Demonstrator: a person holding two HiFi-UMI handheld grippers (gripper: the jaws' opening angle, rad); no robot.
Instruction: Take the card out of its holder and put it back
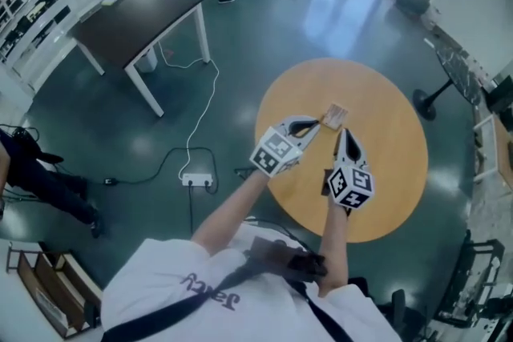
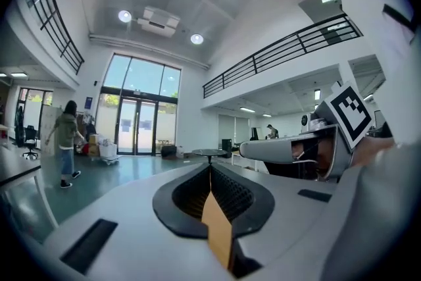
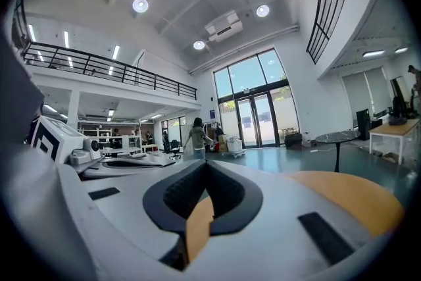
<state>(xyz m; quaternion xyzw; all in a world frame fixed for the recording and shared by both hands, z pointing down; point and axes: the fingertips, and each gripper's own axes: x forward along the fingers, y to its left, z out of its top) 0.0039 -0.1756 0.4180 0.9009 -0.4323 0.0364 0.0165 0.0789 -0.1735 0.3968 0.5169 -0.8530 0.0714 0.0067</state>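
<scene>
Both grippers clenched, empty: left gripper (image 1: 317, 123), right gripper (image 1: 345, 134), raised over counter (image 1: 393, 108). Holder (image 1: 335, 116) lies on counter near left gripper tips, untouched. Card too small to tell apart. Judgement: task either unstarted or finished.

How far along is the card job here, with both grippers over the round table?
Done: nothing that shows. The card holder lies on the round table, just past the gripper tips; whether the card is inside is too small to tell. In hand: nothing evident. The left gripper and right gripper are both shut, and neither visibly grips the holder. Left: seemingly everything, pulling the card out and reinserting it.
</scene>
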